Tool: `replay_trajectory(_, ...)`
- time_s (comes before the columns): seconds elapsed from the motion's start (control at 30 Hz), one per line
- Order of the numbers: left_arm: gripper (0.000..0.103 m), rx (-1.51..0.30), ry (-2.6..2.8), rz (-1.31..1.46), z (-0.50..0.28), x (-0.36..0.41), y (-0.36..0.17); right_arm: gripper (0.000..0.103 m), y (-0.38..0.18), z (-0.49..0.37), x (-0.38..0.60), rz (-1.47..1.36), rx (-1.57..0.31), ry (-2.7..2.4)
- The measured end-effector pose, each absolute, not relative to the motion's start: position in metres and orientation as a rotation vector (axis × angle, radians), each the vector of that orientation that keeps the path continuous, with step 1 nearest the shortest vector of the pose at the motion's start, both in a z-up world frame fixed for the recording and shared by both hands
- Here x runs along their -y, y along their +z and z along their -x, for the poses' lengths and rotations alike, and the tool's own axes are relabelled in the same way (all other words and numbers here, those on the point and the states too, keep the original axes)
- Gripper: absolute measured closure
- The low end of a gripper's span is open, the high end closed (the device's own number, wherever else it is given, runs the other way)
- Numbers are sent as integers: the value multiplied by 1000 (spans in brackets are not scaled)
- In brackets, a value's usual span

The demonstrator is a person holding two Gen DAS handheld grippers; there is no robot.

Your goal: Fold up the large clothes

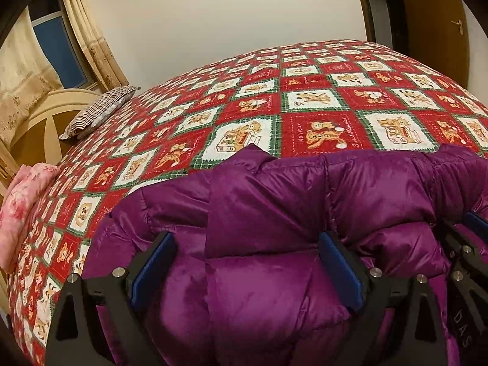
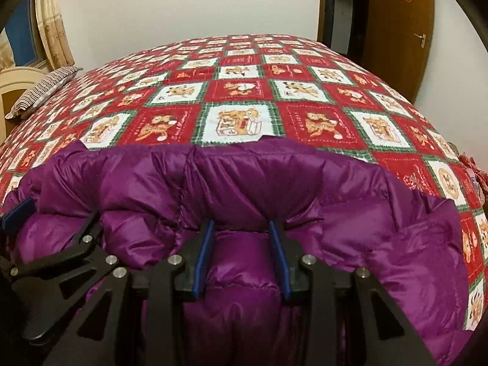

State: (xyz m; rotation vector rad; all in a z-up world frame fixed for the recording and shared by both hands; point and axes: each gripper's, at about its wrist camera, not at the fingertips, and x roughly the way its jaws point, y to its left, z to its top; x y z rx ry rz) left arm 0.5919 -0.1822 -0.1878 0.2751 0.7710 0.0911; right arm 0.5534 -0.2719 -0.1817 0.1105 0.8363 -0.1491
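Note:
A puffy purple down jacket (image 1: 274, 201) lies folded on the near part of the bed; it also fills the lower right wrist view (image 2: 244, 183). My left gripper (image 1: 247, 244) stands wide open, its blue-padded fingers (image 1: 155, 262) pressing down on the jacket with a thick fold bulging between them. My right gripper (image 2: 241, 228) is closed on a fold of the jacket, which is pinched between its blue pads (image 2: 205, 250). Each gripper shows at the edge of the other's view, the right one (image 1: 466, 244) beside the left, and the left one (image 2: 18, 213).
The bed is covered by a red, white and green teddy-bear quilt (image 1: 305, 97). A striped pillow (image 1: 97, 109) lies at the far left by a cream headboard (image 1: 45, 113). A pink floral cloth (image 1: 21, 201) sits at the left edge. A brown door (image 2: 396, 30) stands at the far right.

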Motion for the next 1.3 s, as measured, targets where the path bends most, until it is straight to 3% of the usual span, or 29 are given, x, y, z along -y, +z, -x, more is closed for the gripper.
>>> replay_trajectory(0.33, 6, -805, 85, -275, -598, 183, -184, 61, -180, -557, 269, -86, -853, -150)
replay_trajectory(0.43, 7, -786, 67, -226, -581, 169, -155, 62, -168, -553, 277, -92, -888, -105)
replay_trajectory(0.53, 7, -736, -40, -175, -540, 157, -134, 62, -136, -515, 279, -136, -802, -93)
replay_trajectory(0.63, 7, -740, -53, -194, -515, 159, -148, 62, -125, -476, 267, -161, -746, -46)
replay_trajectory(0.73, 7, -786, -19, -237, -511, 164, -175, 62, -152, -470, 252, -153, -810, -21)
replay_trajectory(1.3, 3, -791, -20, -192, -513, 160, -190, 62, -179, -468, 243, -101, -772, -56)
